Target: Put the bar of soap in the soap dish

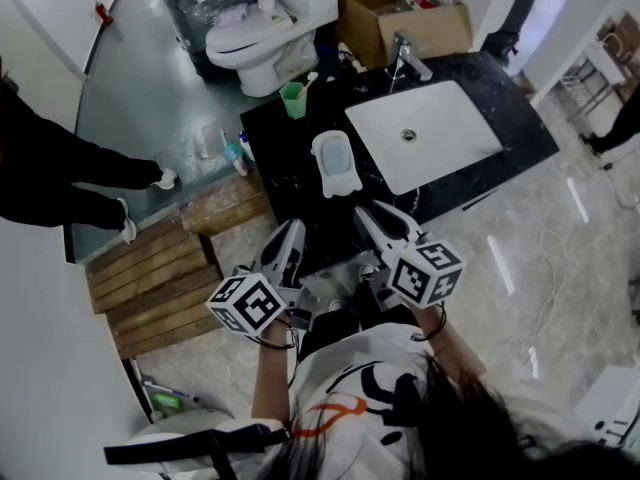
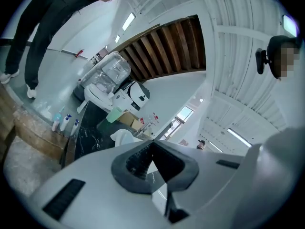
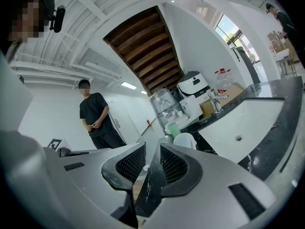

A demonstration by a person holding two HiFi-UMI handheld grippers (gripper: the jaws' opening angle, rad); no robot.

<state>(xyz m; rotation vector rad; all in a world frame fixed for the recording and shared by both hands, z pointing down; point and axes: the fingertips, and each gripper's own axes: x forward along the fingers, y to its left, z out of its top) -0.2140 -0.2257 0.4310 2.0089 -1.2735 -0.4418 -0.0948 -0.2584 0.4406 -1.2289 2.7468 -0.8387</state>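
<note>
A white soap dish (image 1: 335,163) stands on the black counter (image 1: 290,153), left of the sink; its hollow looks pale blue, and I cannot tell whether a bar of soap lies in it. No soap shows elsewhere. My left gripper (image 1: 292,230) hovers at the counter's near edge, its jaws shut with nothing in them (image 2: 152,144). To its right, my right gripper (image 1: 368,211) points at the dish (image 3: 185,140). Its jaws (image 3: 152,149) stand a narrow gap apart, with nothing between them. The dish (image 2: 121,136) also shows just beyond the left jaws.
A white sink (image 1: 425,133) with a faucet (image 1: 405,56) fills the counter's right half. A green cup (image 1: 292,98) stands at its far left. Beyond are a toilet (image 1: 262,36) and a cardboard box (image 1: 400,18). Wooden steps (image 1: 160,268) and a standing person (image 1: 60,178) are at left.
</note>
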